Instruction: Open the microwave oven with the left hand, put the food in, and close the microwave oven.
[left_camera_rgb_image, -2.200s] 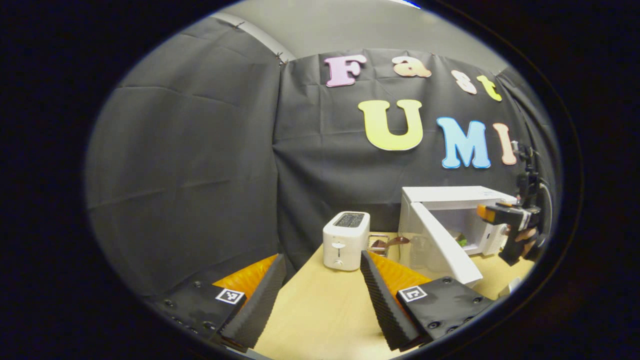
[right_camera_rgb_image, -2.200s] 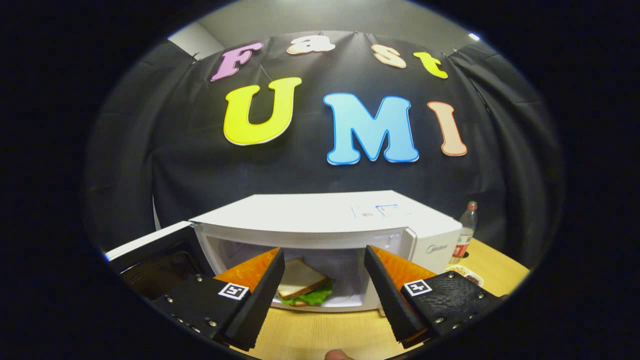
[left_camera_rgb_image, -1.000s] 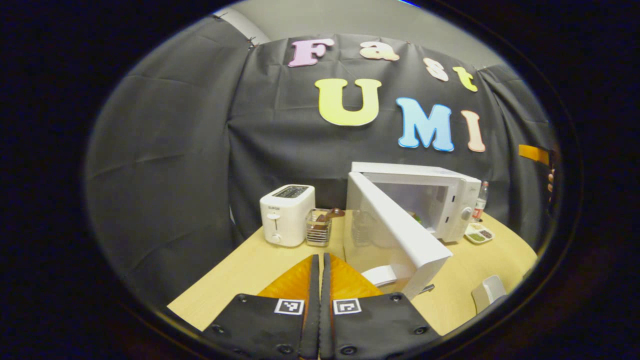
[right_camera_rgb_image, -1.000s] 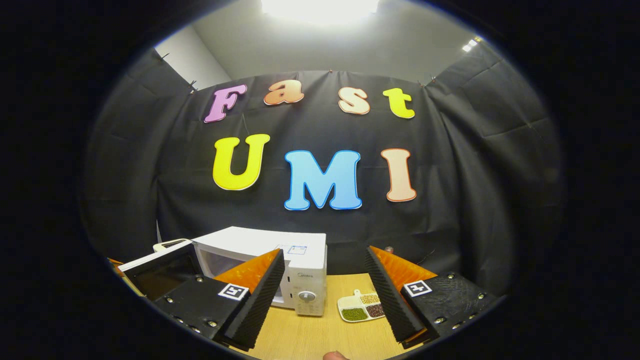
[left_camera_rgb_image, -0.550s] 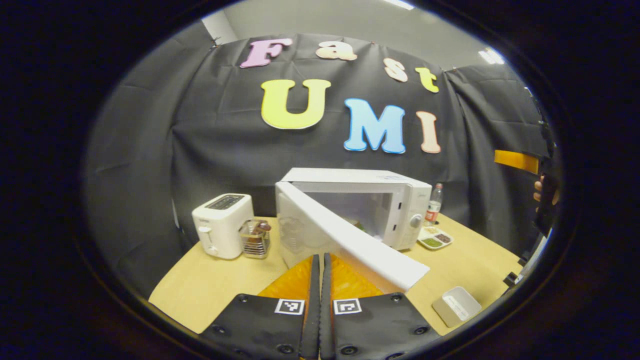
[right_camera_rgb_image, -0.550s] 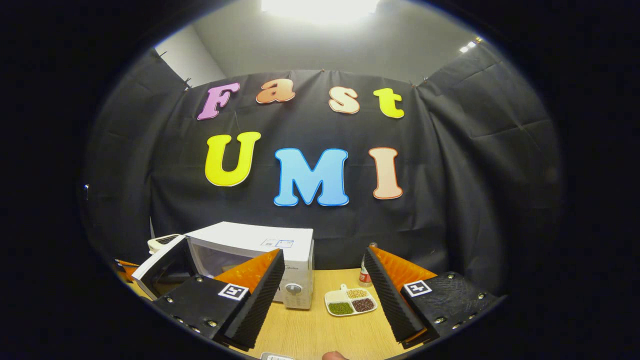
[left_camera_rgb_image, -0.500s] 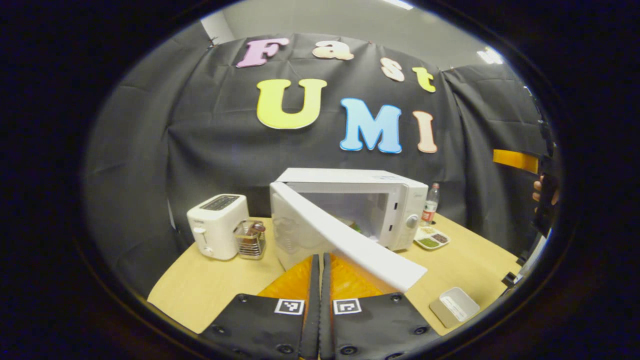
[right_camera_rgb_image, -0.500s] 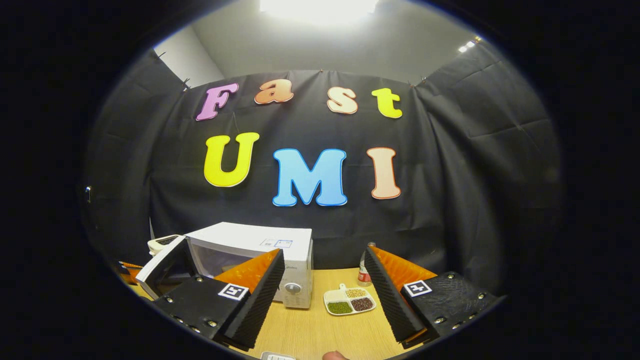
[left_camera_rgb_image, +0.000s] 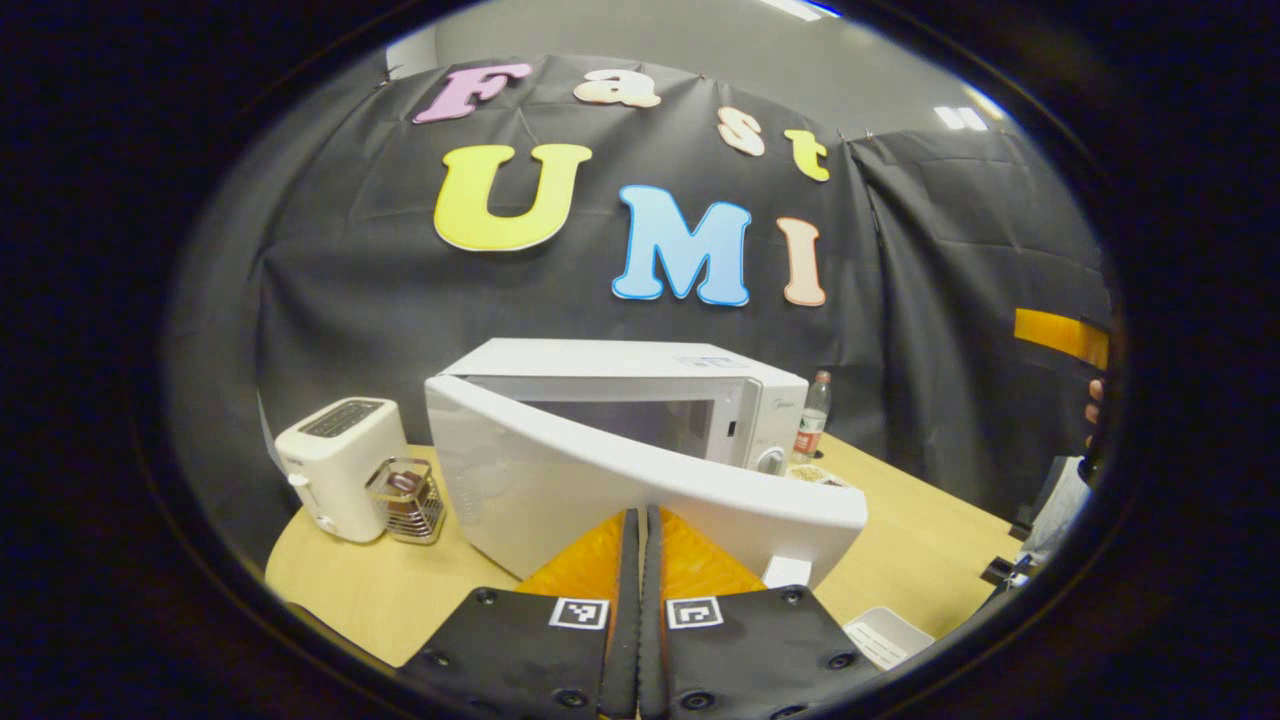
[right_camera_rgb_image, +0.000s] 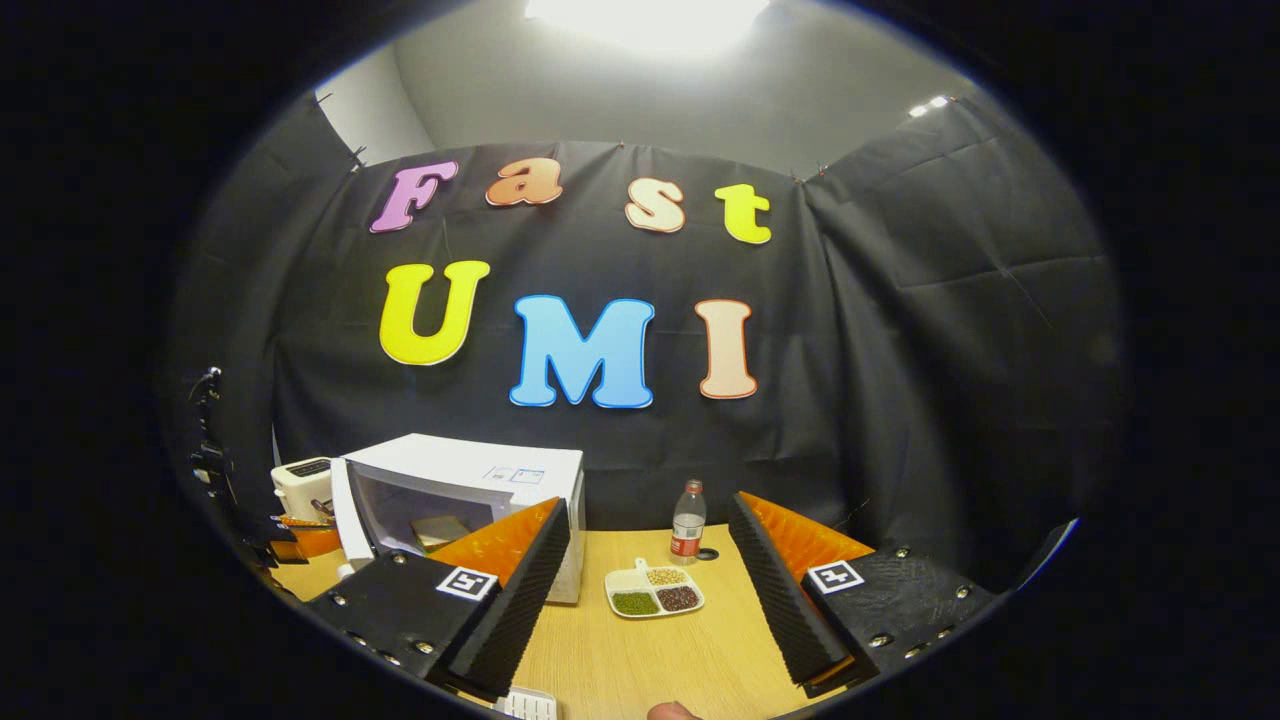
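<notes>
White plastic fills the middle of the left gripper view: the boxy white microwave oven stands on the pale wooden counter with its white door swung partly out towards the camera. The left claw has its two fingers pressed together with nothing between them, and its tips sit right up at the door's outer face; whether they touch it I cannot tell. To the left of the oven stand a white two-slot toaster and, just beside it, a small clear glass holder. A clear bottle with a red label stands to the oven's right. In the right gripper view the right claw is spread wide and empty above the counter, well apart from the oven. Through the door gap a slice of bread, the food, lies inside the cavity. A white divided dish of beans sits on the counter between the fingers, with the bottle just behind it.
</notes>
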